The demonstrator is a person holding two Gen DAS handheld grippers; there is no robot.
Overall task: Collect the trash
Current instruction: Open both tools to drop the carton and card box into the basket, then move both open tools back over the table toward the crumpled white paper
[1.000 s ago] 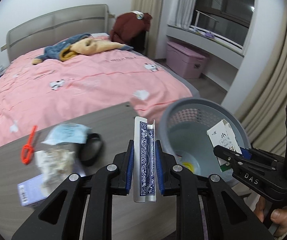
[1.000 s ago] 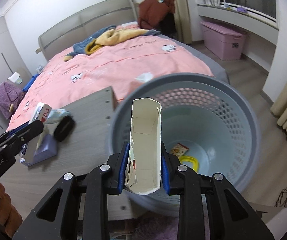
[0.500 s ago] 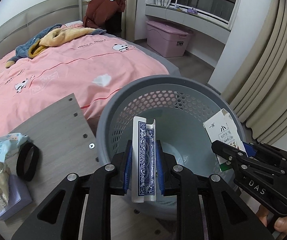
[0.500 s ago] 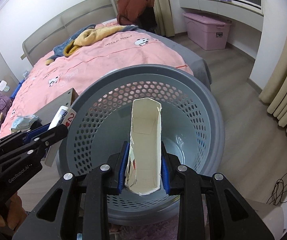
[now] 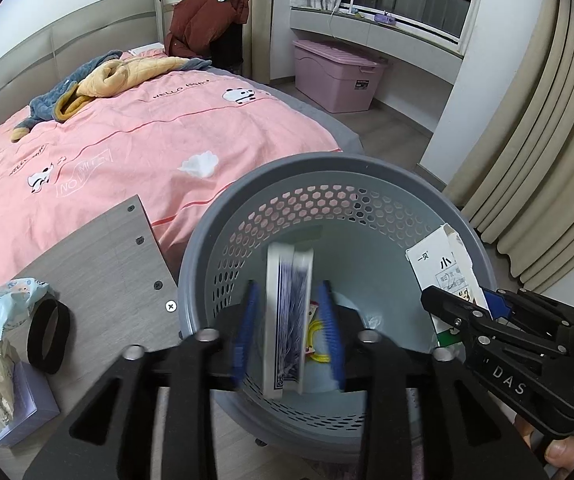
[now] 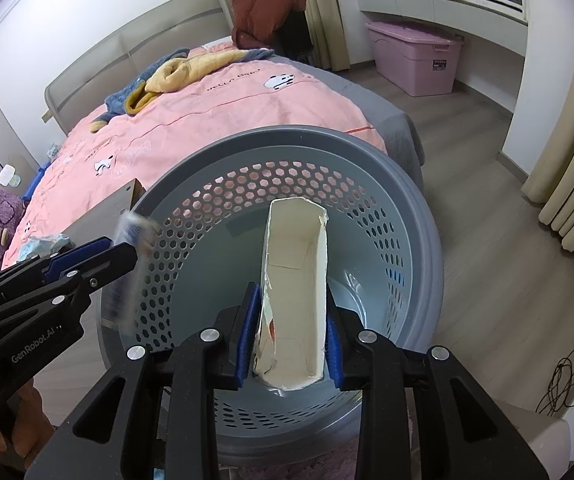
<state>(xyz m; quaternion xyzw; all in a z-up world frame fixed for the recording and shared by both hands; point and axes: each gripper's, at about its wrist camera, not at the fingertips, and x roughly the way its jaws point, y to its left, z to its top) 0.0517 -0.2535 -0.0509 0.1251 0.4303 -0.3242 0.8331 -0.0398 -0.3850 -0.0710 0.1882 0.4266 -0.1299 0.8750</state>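
Your bedroom around you
You see a pink bed (image 5: pixel 135 136) with a yellow blanket (image 5: pixel 127 74), and a pink storage box (image 5: pixel 337 76) by the curtains (image 5: pixel 527 140).

My left wrist camera looks steeply down along my fingers into the grey basket (image 5: pixel 483 256), close above its rim, the table corner (image 5: pixel 135 204) at left. My right wrist camera does likewise. Both share the basket (image 6: pixel 427 216) and the pink bed (image 6: pixel 247 96) beyond.

A grey perforated plastic basket (image 5: pixel 371 184) with hexagon holes; a blue-patterned white card box (image 5: pixel 289 316); a pink panda-print bedspread (image 5: pixel 147 132); a grey wood-grain surface (image 5: pixel 107 264); a lilac storage bin (image 5: pixel 335 76).
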